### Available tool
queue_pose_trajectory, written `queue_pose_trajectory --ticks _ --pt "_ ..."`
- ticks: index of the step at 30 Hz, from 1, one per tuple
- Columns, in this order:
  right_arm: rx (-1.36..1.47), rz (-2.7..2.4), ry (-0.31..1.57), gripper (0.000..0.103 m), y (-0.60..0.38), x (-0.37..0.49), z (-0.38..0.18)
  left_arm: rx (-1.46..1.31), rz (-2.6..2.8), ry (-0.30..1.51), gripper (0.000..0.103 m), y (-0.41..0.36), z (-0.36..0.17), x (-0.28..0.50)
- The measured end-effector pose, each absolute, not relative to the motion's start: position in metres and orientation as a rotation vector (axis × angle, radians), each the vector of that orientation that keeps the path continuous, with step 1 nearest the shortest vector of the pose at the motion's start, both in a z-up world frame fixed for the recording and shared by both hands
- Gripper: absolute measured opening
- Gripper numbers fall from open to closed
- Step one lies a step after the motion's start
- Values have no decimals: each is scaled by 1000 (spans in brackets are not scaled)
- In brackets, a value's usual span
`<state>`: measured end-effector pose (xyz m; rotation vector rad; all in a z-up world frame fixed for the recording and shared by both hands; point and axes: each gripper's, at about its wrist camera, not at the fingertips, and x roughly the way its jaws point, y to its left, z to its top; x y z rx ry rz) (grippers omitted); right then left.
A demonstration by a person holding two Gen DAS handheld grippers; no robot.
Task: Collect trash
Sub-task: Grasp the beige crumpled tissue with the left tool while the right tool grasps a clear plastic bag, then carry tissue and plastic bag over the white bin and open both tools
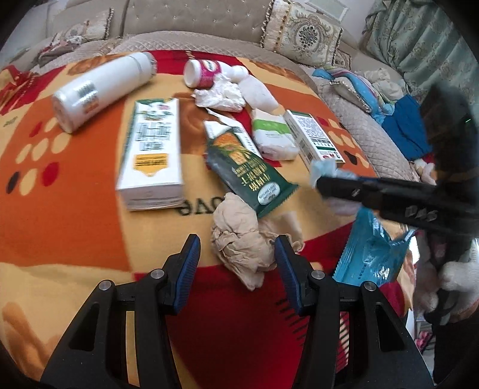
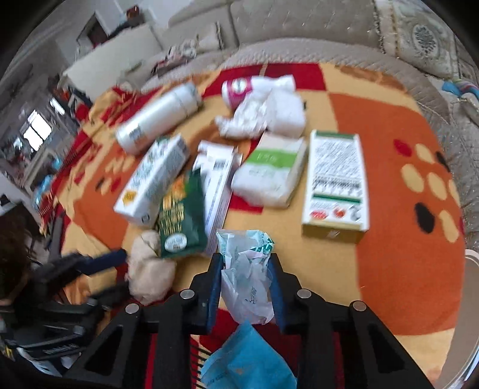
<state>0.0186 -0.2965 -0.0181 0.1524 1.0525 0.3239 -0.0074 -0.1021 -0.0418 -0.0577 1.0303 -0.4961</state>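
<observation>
Trash lies on an orange, red and yellow blanket [image 1: 74, 209]. My left gripper [image 1: 238, 254] is open, its blue pads on either side of a crumpled beige paper wad [image 1: 239, 239], which also shows in the right wrist view [image 2: 149, 269]. My right gripper [image 2: 247, 263] is shut on a crumpled clear plastic wrapper [image 2: 247, 275] with teal print; it shows from the side in the left wrist view [image 1: 321, 179]. A green snack packet [image 1: 248, 170] lies just beyond the wad.
A white bottle [image 1: 98, 89], a white and green carton [image 1: 152, 149], a pink-labelled bottle [image 1: 206, 71], white tissues [image 1: 221, 95], a tissue pack [image 1: 274, 137] and a small box [image 1: 314, 137] lie on the blanket. A blue wrapper [image 1: 368, 251] sits right. A sofa [image 1: 194, 21] stands behind.
</observation>
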Motion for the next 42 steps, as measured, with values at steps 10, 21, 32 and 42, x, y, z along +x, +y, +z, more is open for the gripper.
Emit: queue_pose_trajectory --ticks 10,21,32,42 --pt "224 321 927 28 -320 1 16 -122 -495 1017 26 -104 -41 -4" --pt "243 304 876 28 -339 -22 34 -79 -530 934 26 -120 3 -26" --pt "274 201 850 28 -393 -60 38 -17 -611 891 26 -189 24 -40" --pt "313 67 846 28 -464 -98 32 60 -711 892 26 -272 28 -54"
